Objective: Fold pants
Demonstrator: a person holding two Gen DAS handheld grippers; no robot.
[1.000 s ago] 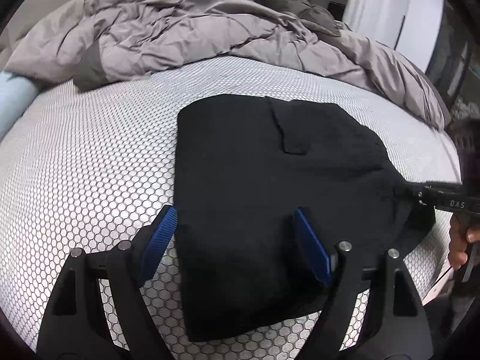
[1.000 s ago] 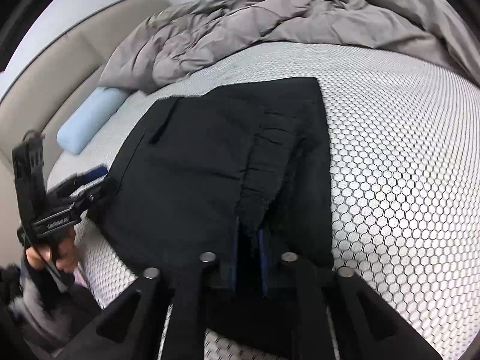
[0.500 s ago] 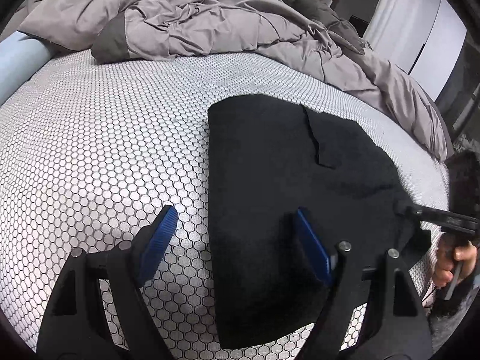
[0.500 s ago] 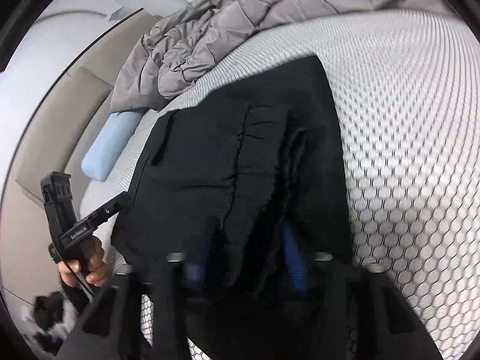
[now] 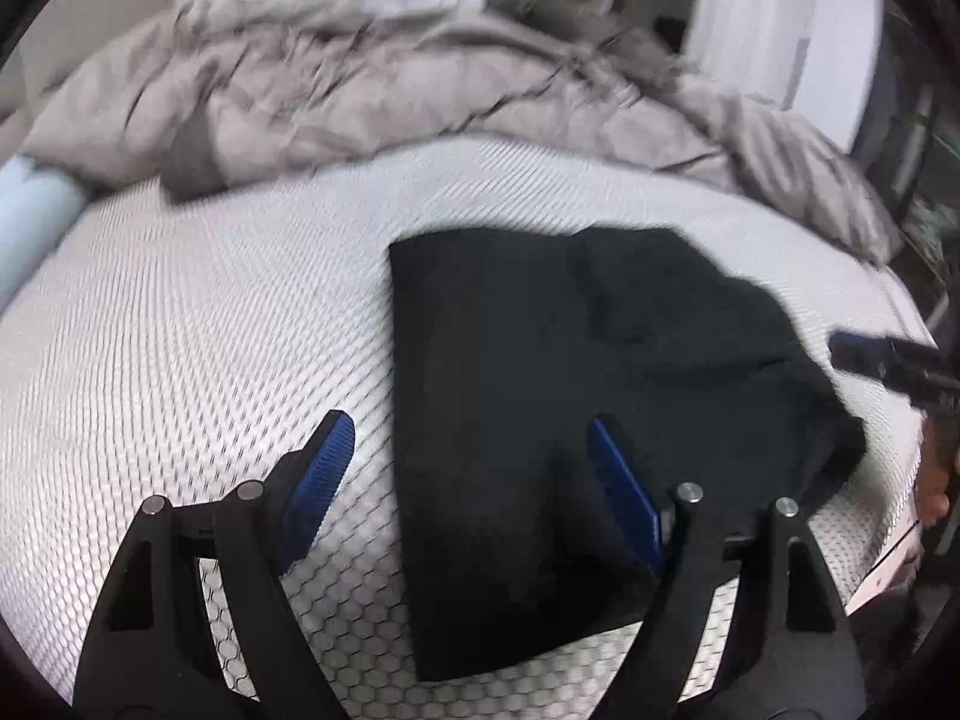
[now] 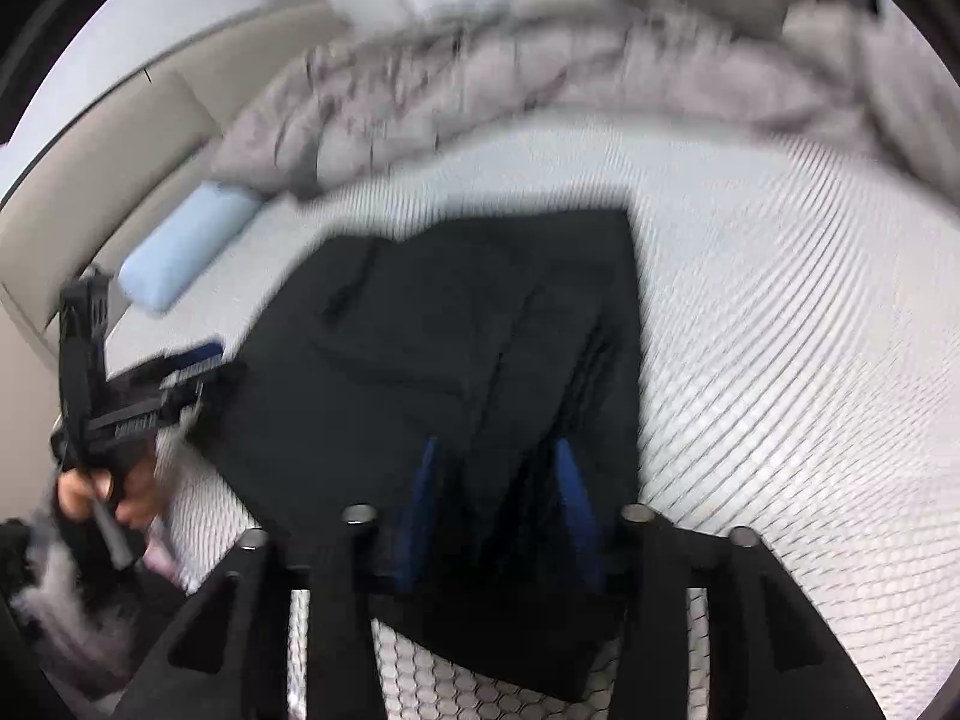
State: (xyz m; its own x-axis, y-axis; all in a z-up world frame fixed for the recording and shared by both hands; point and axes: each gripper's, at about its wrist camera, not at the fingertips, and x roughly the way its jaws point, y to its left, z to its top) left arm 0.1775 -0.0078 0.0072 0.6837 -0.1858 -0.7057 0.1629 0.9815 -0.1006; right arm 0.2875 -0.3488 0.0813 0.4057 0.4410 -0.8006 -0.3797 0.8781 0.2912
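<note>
Pants (image 6: 456, 360) beneath the opening right hand-held gripper (image 6: 498, 510)

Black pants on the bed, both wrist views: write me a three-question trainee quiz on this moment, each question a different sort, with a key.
1. True or false: the black pants lie folded into a compact shape on the honeycomb-patterned mattress.
2. Which lies by the headboard at the mattress edge? A) a light blue pillow B) a red towel C) a laptop
3. Fill in: the heap at the far side of the bed is a crumpled grey ____.

Key
1. True. The left gripper is open and holds nothing; the right gripper has its jaws opening, with pants fabric between them.
2. A, the light blue pillow.
3. Duvet.
</note>
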